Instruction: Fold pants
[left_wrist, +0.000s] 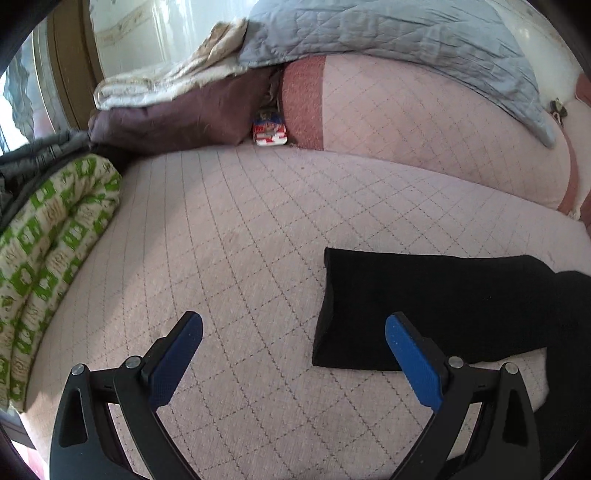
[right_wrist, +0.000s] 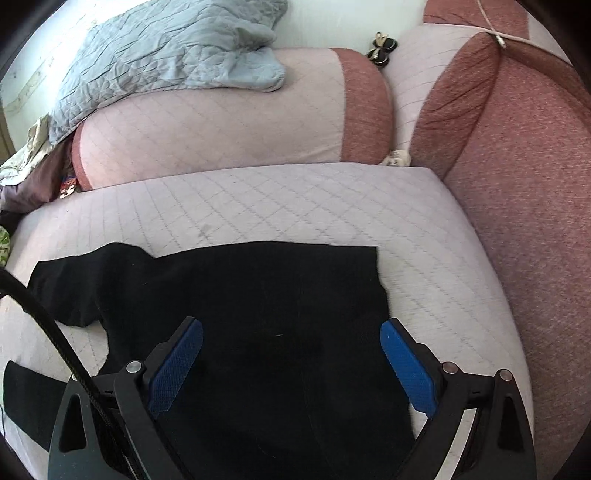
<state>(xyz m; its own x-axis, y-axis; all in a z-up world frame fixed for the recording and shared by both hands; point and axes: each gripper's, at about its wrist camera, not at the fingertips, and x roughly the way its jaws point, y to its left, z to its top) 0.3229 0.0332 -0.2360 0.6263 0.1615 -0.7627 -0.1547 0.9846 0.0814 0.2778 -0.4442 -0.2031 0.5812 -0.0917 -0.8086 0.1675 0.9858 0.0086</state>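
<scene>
The black pants (right_wrist: 258, 306) lie spread flat on the pale quilted sofa seat (right_wrist: 288, 199). My right gripper (right_wrist: 291, 332) is open above the wide upper part of the pants, empty. One leg (right_wrist: 66, 291) stretches to the left, another dark piece (right_wrist: 29, 398) lies at the lower left. In the left wrist view the end of a pant leg (left_wrist: 424, 306) lies at the right. My left gripper (left_wrist: 293, 328) is open and empty over the bare seat (left_wrist: 240, 240), its right finger (left_wrist: 410, 362) overlapping the leg's near edge.
A green-patterned rolled blanket (left_wrist: 51, 251) lies at the seat's left. A brown cushion (left_wrist: 177, 118), a blue quilt (left_wrist: 388, 40) and a small red-white pack (left_wrist: 269, 131) sit at the back. A reddish sofa arm (right_wrist: 517, 177) rises on the right. A black cable (right_wrist: 48, 325) crosses the lower left.
</scene>
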